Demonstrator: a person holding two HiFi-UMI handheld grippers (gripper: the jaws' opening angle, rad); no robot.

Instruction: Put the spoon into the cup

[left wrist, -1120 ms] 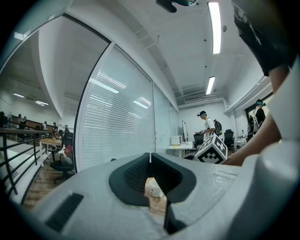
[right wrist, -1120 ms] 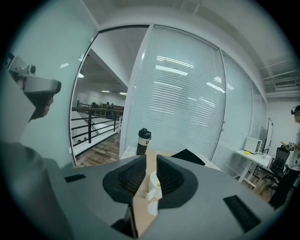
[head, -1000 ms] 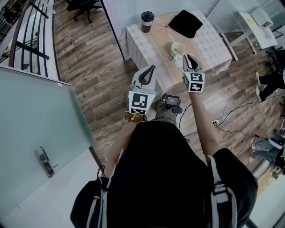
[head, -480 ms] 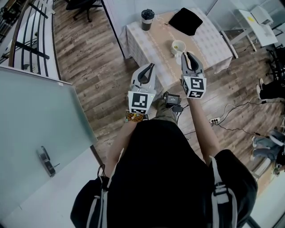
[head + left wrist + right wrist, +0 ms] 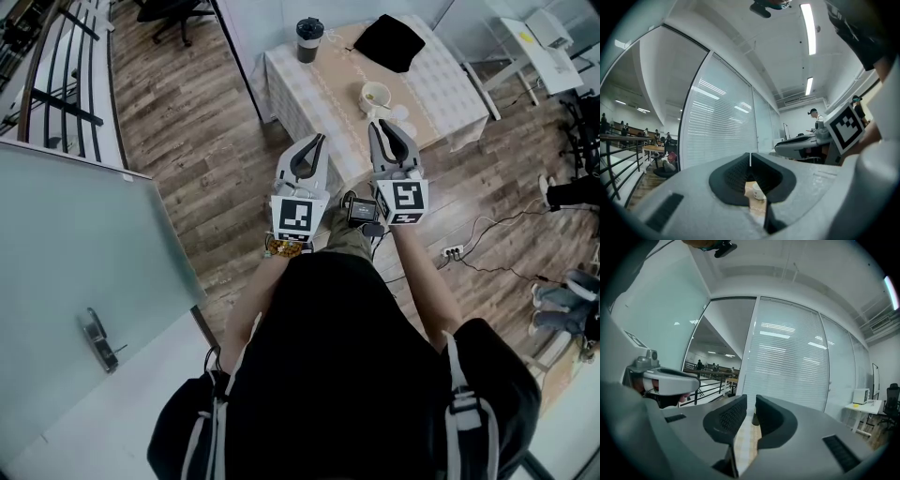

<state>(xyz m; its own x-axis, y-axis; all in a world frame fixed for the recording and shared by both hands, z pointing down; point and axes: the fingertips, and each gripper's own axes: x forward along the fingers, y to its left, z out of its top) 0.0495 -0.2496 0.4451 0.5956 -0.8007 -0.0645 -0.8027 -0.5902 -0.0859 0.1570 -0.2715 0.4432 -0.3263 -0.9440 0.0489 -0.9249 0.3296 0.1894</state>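
Note:
A small table under a pale checked cloth (image 5: 328, 89) stands ahead of me on the wood floor. A cream cup (image 5: 375, 96) sits near its front right, with a small pale object (image 5: 400, 112) just beside it that is too small to tell as the spoon. My right gripper (image 5: 386, 127) hovers short of the table's front edge with its jaws a narrow gap apart and nothing between them. My left gripper (image 5: 318, 142) is shut and empty, level with it on the left. Below the shut tips in the left gripper view the cup (image 5: 757, 191) shows.
A dark lidded tumbler (image 5: 309, 39) and a black cloth bundle (image 5: 390, 45) lie at the table's far side. A glass partition (image 5: 84, 272) stands at my left, with a railing (image 5: 56, 84) beyond. Cables and a power strip (image 5: 454, 251) lie on the floor at right.
My right gripper has drawn back from beside the cup toward me, and its jaws have parted slightly. The left gripper has stayed where it was.

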